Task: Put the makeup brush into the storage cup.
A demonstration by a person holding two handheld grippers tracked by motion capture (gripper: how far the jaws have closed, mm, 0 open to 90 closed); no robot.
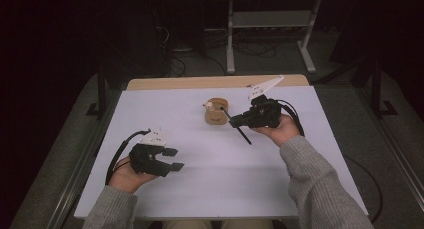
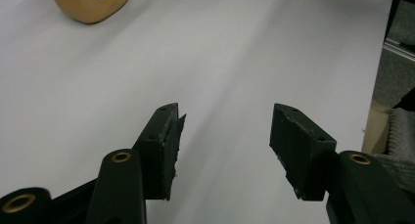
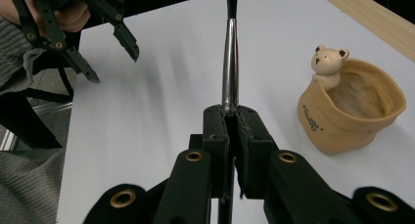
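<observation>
White bench (image 1: 200, 189) under dim light carried the work, dark floor beyond it. Right of the frame's centre, the right claw (image 1: 235, 121) was clenched on a slim brush (image 1: 244, 134), its long axis slanting from the upper left down to the lower right. A tan bear pot (image 1: 216, 111) sat just beside its upper end. To pot it well, I judge, tilt the brush upright above the pot's mouth before letting go. At lower left, the left claw (image 1: 173, 159) hung released, holding nothing.

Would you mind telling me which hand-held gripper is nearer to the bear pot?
Right. The right hand-held gripper sits just beside the bear pot, clamping a pen; the left hand-held gripper hovers well away toward the table's near-left.
</observation>
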